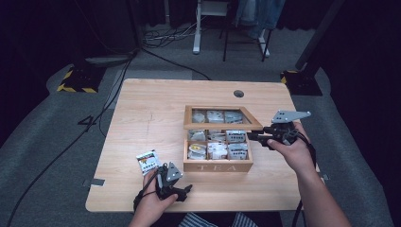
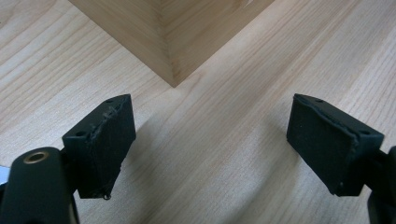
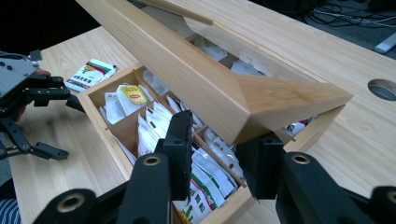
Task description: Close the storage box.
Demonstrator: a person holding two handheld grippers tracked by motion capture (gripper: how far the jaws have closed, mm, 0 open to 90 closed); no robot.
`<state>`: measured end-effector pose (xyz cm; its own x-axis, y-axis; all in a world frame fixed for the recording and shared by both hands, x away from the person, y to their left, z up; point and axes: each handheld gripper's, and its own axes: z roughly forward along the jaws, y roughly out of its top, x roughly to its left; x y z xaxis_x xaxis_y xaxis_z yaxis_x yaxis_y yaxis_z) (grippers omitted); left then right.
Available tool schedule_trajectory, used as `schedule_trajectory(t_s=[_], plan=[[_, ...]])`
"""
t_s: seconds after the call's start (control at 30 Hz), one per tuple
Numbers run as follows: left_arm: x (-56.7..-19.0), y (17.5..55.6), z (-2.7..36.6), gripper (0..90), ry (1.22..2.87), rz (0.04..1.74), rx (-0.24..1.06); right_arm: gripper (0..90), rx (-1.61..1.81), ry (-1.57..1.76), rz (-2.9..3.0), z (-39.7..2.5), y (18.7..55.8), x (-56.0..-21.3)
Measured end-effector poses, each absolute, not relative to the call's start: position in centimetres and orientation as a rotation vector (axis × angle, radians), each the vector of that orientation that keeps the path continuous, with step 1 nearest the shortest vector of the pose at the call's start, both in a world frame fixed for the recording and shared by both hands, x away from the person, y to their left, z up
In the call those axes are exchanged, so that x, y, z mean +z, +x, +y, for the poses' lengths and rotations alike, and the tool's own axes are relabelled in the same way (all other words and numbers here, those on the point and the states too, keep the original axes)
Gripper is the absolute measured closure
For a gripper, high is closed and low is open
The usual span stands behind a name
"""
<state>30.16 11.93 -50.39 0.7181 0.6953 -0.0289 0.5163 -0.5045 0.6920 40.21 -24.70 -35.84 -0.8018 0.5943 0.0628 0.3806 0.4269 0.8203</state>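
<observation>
Black padded right hand-held gripper (image 3: 219, 154) pinches the wooden lid (image 3: 205, 79); left hand-held gripper (image 2: 210, 149) gapes wide over grained table (image 2: 224, 177)

This looks like a lab or recording studio rather than a home. A lone wooden table (image 1: 142, 113) stands on grey carpet (image 1: 42, 142), ringed by black curtains (image 1: 38, 33). Cables (image 1: 165, 35) trail across the floor, and stand bases marked with yellow-and-black hazard tape (image 1: 75, 80) sit at the table's far corners.
</observation>
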Motion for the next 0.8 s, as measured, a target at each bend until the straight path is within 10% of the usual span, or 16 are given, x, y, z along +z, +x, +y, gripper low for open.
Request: schedule_trajectory(t_s=[0.8], plan=[[-50.39, 30.16, 11.92, 16.1, 2.221, 0.915, 0.330, 60.5, 1.174, 0.897, 2.506, -25.22, 40.64, -36.53]])
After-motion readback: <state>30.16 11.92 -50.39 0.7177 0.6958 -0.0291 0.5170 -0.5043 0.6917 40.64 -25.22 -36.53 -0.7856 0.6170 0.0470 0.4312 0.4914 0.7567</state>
